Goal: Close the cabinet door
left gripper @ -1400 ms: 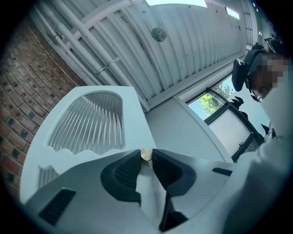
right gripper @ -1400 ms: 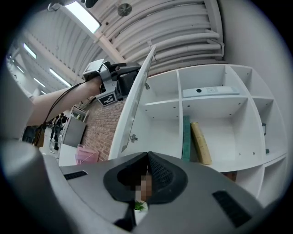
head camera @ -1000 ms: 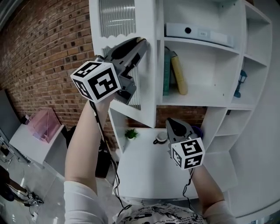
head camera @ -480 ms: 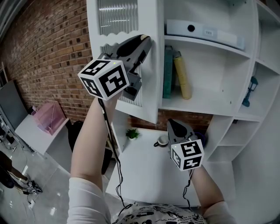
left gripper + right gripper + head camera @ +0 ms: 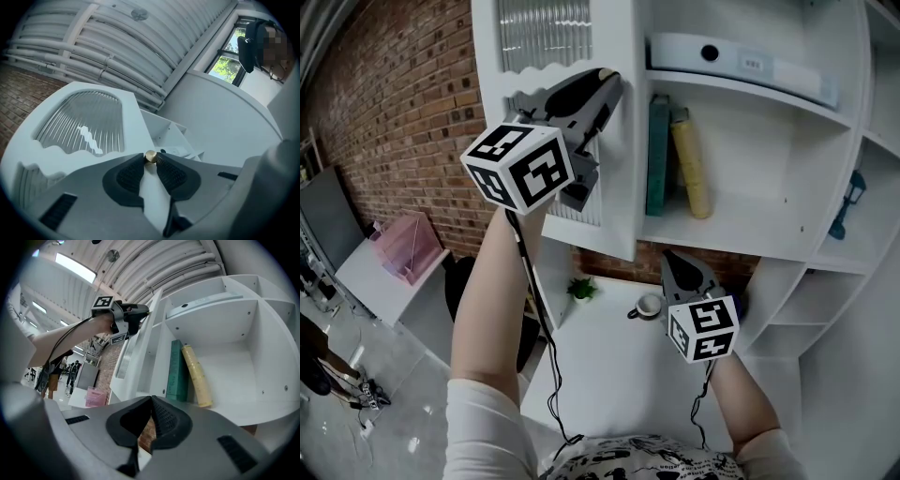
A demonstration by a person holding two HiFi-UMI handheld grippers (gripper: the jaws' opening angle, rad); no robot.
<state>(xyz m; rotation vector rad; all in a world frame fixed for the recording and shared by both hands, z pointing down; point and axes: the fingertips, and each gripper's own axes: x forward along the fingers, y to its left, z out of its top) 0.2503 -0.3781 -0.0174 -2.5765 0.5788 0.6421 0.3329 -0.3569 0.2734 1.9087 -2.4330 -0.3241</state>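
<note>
Brick wall point(image 5: 403, 112), white cabinet point(image 5: 750, 169), white desk point(image 5: 619, 375)

The white table point(image 5: 614, 375) bears a small plant point(image 5: 581, 288) and a cup point(image 5: 649, 306). On the shelf point(image 5: 750, 223) a green book point(image 5: 657, 155) and a leaning yellow book point(image 5: 691, 167) stand touching. A binder point(image 5: 741, 64) lies flat on the upper shelf point(image 5: 769, 99).

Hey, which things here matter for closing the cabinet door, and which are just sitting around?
For the job:
cabinet door
brass knob on it
left gripper, jaws closed on the knob

Just lying about:
green book
yellow book
white binder
cup
small plant
pink box
right gripper, jaws together, empty
</note>
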